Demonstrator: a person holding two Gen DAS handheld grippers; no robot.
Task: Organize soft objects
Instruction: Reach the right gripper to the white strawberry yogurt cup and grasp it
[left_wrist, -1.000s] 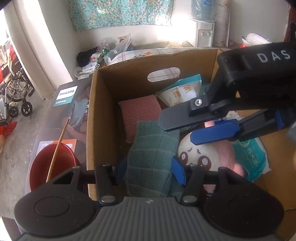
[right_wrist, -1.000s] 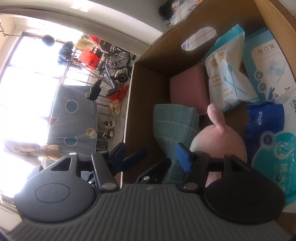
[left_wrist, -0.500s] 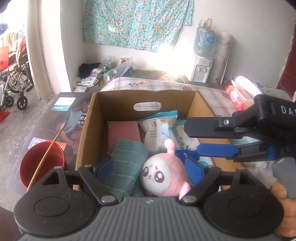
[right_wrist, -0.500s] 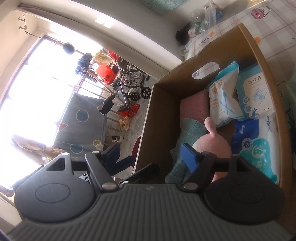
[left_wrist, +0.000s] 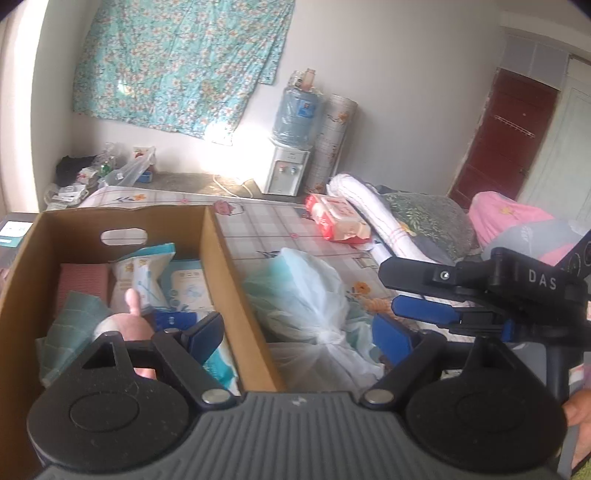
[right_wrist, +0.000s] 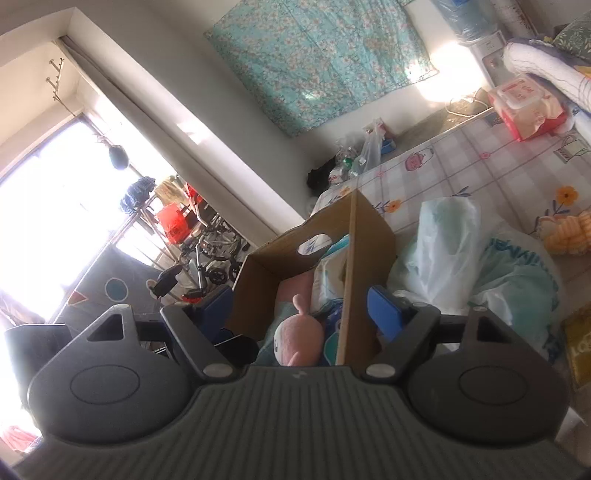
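Pink toy (left_wrist: 123, 326) sits in the box (left_wrist: 236, 306) w/ the other soft stuff, both my left gripper (left_wrist: 299, 338) & right gripper (right_wrist: 297, 308) are wide open w/ nothing in them, so next I'd go slow to the tied bag (left_wrist: 306, 299) beside the box & pinch its knot.

brown cardboard box (left_wrist: 229, 280); pink plush toy (right_wrist: 299, 338); teal checked cloth (left_wrist: 74, 325); dusty-pink pad (left_wrist: 83, 282); floral turquoise wall hanging (left_wrist: 177, 62); pale checked bedsheet, flower prints (left_wrist: 280, 232); red-white wipes pack (left_wrist: 338, 218); blue-padded fingers (left_wrist: 391, 334).

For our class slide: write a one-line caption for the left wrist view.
Open left gripper hovers above a cardboard box of soft goods.
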